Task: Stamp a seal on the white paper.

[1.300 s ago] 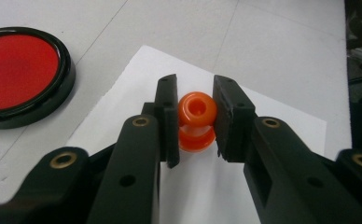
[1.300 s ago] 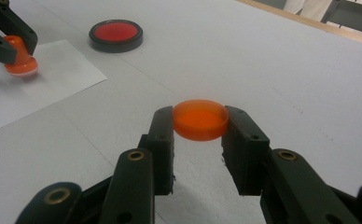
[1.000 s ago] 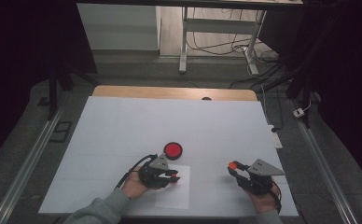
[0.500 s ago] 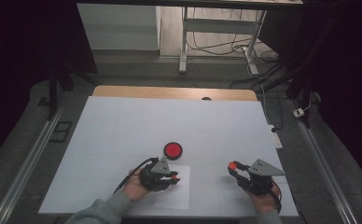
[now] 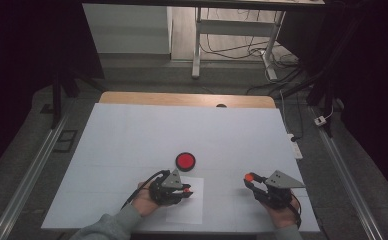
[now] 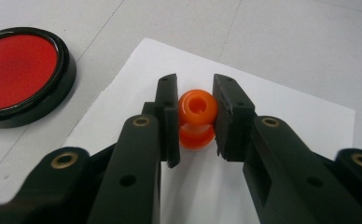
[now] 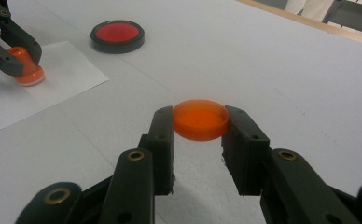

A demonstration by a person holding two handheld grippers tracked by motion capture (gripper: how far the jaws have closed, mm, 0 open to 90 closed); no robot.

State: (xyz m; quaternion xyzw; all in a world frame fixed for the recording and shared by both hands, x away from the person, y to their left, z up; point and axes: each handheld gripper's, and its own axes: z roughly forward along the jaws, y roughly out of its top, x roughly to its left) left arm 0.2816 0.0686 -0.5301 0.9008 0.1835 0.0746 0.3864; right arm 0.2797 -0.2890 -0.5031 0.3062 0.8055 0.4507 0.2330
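Two grippers sit low over the white table (image 5: 132, 135), each clamped on an orange piece. The left gripper (image 6: 192, 112) has its jaws closed on a small orange stamp (image 6: 197, 116), a rounded knob with a hole in its top and a wider flared foot below. The pads press on the knob from both sides. The stamp stands upright on a white sheet of paper (image 6: 281, 107), and its foot seems to touch the sheet, though the jaws hide part of the contact. In the right gripper view the same stamp (image 7: 26, 67) is seen standing on the paper (image 7: 62, 70) with the left gripper (image 7: 11, 51) around its upper part.

The right gripper (image 7: 199, 122) grips a flat orange cap (image 7: 200, 119), a shallow round disc held level between the pads, just above the bare table surface (image 7: 272, 60). In the high view this gripper (image 5: 252, 180) lies well apart from the left one (image 5: 184, 191), to the right of the paper (image 5: 187, 212).

A round red ink pad (image 5: 185, 161) in a black rim lies on the table just beyond the paper's far edge, nearer the left gripper. It appears in the left gripper view (image 6: 16, 74) at the upper left and in the right gripper view (image 7: 117, 33) beyond the paper.
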